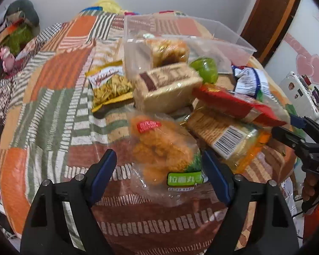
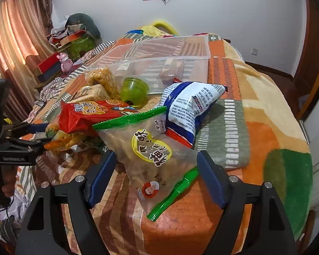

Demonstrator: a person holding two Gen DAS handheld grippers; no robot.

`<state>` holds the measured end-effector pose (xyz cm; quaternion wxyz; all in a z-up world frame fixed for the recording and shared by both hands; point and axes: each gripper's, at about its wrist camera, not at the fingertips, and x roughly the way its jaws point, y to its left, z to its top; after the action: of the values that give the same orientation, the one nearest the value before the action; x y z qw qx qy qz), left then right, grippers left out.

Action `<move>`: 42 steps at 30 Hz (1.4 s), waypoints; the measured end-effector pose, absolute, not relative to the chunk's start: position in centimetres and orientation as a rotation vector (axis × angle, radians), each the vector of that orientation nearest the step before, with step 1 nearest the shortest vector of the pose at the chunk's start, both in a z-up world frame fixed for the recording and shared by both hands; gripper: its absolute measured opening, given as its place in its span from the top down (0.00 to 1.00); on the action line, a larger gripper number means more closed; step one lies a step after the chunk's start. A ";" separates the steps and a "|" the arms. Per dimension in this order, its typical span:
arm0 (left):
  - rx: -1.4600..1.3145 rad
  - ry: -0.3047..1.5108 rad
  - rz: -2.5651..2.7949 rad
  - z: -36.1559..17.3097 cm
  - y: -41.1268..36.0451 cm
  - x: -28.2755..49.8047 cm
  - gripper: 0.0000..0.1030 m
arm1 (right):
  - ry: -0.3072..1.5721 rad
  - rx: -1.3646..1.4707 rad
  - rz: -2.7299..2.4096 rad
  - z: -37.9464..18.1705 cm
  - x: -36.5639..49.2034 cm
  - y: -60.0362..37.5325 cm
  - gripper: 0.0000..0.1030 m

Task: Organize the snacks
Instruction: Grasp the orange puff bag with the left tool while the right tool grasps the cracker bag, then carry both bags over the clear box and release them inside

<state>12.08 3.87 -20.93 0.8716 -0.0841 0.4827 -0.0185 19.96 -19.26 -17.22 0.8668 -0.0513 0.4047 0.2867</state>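
Observation:
A pile of snack packets lies on a patchwork blanket before a clear plastic bin (image 1: 229, 34) (image 2: 200, 48). My left gripper (image 1: 159, 165) is open, its fingers on either side of a clear bag of orange puffs (image 1: 159, 146). My right gripper (image 2: 155, 165) is open around a green-edged clear snack bag (image 2: 146, 144). Nearby lie a red packet (image 1: 234, 102) (image 2: 89, 110), a blue-white bag (image 2: 191, 104) (image 1: 249, 80), a green jelly cup (image 2: 134, 89) (image 1: 204, 70), a beige block pack (image 1: 168, 87) and a yellow chip bag (image 1: 110, 85).
The bin holds a few small items (image 2: 172, 70). A cracker pack with a barcode (image 1: 221, 131) lies under the red packet. Clutter and boxes (image 2: 74, 40) stand at the far left by the curtain. The blanket (image 2: 265, 110) drops off at the right edge.

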 end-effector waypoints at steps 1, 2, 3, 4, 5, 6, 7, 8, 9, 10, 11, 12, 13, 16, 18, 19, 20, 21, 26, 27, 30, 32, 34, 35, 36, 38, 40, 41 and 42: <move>-0.180 1.010 -0.034 -21.1 3.9 12.2 0.23 | 0.847 -0.110 0.602 -17.2 20.0 -19.2 0.24; -0.183 1.010 -0.032 -21.3 3.9 12.4 0.24 | 0.847 -0.112 0.601 -17.2 20.0 -19.1 0.24; -0.189 1.008 -0.030 -21.5 4.0 12.5 0.25 | 0.844 -0.113 0.600 -17.2 20.0 -19.0 0.24; -0.192 1.007 -0.028 -21.5 4.0 12.6 0.26 | 0.846 -0.116 0.601 -17.3 19.9 -18.9 0.24; -0.194 1.004 -0.027 -21.6 4.0 12.9 0.30 | 0.846 -0.118 0.599 -17.3 20.0 -18.8 0.24; -0.197 1.002 -0.033 -21.7 3.9 13.0 0.33 | 0.845 -0.119 0.598 -17.4 19.9 -18.7 0.24; -0.198 1.004 -0.038 -21.8 3.9 13.1 0.36 | 0.844 -0.120 0.598 -17.5 19.9 -18.6 0.24; -0.193 0.999 -0.029 -21.9 3.8 13.2 0.37 | 0.844 -0.122 0.599 -17.6 19.8 -18.6 0.24; -0.188 0.994 -0.026 -21.9 3.7 13.2 0.38 | 0.845 -0.126 0.599 -17.7 19.8 -18.5 0.24; -0.178 0.989 -0.022 -21.8 3.7 13.1 0.41 | 0.844 -0.133 0.597 -17.8 19.8 -18.3 0.26; -0.174 0.986 -0.021 -21.8 3.6 13.1 0.41 | 0.841 -0.139 0.596 -17.8 19.7 -18.3 0.26; -0.175 0.982 -0.022 -21.7 3.7 12.9 0.41 | 0.836 -0.147 0.596 -17.8 19.5 -18.2 0.29; -0.178 0.978 -0.021 -21.6 3.8 12.7 0.42 | 0.833 -0.155 0.595 -17.8 19.4 -18.2 0.37; -0.183 0.966 -0.014 -21.2 4.0 12.1 0.42 | 0.830 -0.174 0.593 -17.7 19.1 -18.3 0.54; -0.182 0.953 -0.010 -20.7 4.2 11.7 0.42 | 0.827 -0.161 0.600 -17.6 19.0 -18.7 0.60; -0.180 0.947 -0.007 -20.4 4.3 11.5 0.42 | 0.825 -0.158 0.602 -17.5 18.9 -18.9 0.63; -0.178 0.936 -0.004 -20.0 4.4 11.2 0.42 | 0.820 -0.155 0.600 -17.4 18.8 -19.0 0.63; -0.179 0.930 -0.003 -19.7 4.5 11.0 0.42 | 0.815 -0.153 0.599 -17.3 18.7 -19.2 0.64; -0.188 0.883 0.009 -17.6 5.2 9.9 0.42 | 0.789 -0.122 0.604 -16.4 18.2 -19.7 0.67; -0.188 0.871 0.011 -17.0 5.4 9.8 0.42 | 0.780 -0.114 0.603 -16.1 18.1 -19.8 0.68; -0.188 0.839 0.013 -15.6 5.7 9.6 0.42 | 0.751 -0.099 0.602 -15.0 17.7 -20.3 0.83; -0.191 0.818 0.006 -14.7 5.7 9.8 0.42 | 0.735 -0.081 0.613 -14.1 17.8 -20.7 0.94; -0.190 0.803 0.007 -14.1 5.6 9.9 0.42 | 0.721 -0.077 0.614 -13.5 17.9 -20.7 0.95; -0.193 0.794 0.003 -13.8 5.5 9.9 0.42 | 0.718 -0.085 0.617 -13.4 18.0 -20.5 0.95; -0.197 0.790 -0.001 -13.7 5.6 10.1 0.42 | 0.722 -0.091 0.638 -13.2 18.0 -20.4 0.95; -0.202 0.785 -0.008 -13.5 5.5 10.1 0.42 | 0.733 -0.094 0.658 -13.3 18.1 -20.1 0.91; -0.206 0.786 -0.015 -13.6 5.4 9.9 0.42 | 0.745 -0.124 0.669 -13.5 18.4 -19.2 0.67; -0.207 0.789 -0.017 -13.7 5.4 9.8 0.42 | 0.744 -0.143 0.662 -13.8 18.4 -18.8 0.60; -0.206 0.793 -0.016 -13.8 5.4 9.8 0.42 | 0.746 -0.165 0.652 -14.3 18.6 -18.3 0.47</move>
<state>9.80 5.43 -13.82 0.9172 -0.1003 0.3856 -0.0079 18.55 -18.30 -14.32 0.8766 -0.0790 0.3575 0.3124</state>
